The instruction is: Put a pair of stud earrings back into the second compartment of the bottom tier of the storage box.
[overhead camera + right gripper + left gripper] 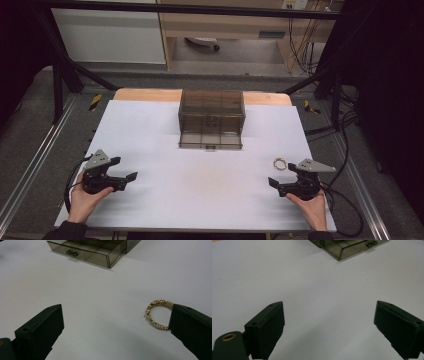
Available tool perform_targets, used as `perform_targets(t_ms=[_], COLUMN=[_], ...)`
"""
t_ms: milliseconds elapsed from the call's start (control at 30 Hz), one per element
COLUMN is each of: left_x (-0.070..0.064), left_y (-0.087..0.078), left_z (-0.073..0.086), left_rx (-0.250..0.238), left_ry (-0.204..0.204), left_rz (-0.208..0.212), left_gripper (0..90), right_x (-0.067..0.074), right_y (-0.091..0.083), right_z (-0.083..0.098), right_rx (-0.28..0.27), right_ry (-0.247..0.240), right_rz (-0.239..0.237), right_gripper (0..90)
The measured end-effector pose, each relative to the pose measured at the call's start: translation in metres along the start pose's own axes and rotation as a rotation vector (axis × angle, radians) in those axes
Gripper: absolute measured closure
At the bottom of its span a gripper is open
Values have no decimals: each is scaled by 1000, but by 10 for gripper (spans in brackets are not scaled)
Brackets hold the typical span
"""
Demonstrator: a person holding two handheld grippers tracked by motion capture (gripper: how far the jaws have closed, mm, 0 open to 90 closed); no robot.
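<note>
A smoky see-through drawer box [212, 116] stands at the back middle of the white table, its bottom drawer [210, 140] pulled out toward me; the drawer [85, 251] has dividers and a small handle. A gold bracelet [279, 163] lies flat on the table at the right; in the right gripper view the bracelet [156, 314] sits partly behind the right-hand jaw. My right gripper [281, 179] is open just beside it, nothing between the jaws. My left gripper [125, 169] is open at the front left over bare table, as the left gripper view [329, 327] shows.
The white sheet [200, 190] covers a wooden tabletop whose far edge [147, 94] shows at the back. Black frame bars and cables [335, 125] run along both sides. Cables trail from each gripper near the front corners.
</note>
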State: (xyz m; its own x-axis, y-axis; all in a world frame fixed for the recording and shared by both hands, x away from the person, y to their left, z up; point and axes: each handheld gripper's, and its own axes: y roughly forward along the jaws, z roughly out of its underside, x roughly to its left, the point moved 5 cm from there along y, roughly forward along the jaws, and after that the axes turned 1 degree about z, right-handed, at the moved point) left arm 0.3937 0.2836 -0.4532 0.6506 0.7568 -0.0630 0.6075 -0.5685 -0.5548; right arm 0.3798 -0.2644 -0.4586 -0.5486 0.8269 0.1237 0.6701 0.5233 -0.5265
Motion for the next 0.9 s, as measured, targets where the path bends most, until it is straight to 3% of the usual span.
perform_targets(t_ms=[200, 467, 600, 900], left_x=[-1, 2, 1, 0], left_y=[0, -1, -1, 2], left_z=[5, 13, 14, 17], left_rx=[6, 11, 17, 28], left_ry=[4, -26, -23, -25], left_rz=[13, 9, 12, 21], left_gripper=[90, 81, 81, 76], right_x=[1, -1, -4, -23], right_y=[1, 2, 7, 30], right_z=[0, -6, -10, -22], right_rx=[0, 24, 38, 89], right_ry=[8, -5, 3, 32], right_rz=[-9, 30, 61, 112], right_gripper=[6, 21, 41, 143])
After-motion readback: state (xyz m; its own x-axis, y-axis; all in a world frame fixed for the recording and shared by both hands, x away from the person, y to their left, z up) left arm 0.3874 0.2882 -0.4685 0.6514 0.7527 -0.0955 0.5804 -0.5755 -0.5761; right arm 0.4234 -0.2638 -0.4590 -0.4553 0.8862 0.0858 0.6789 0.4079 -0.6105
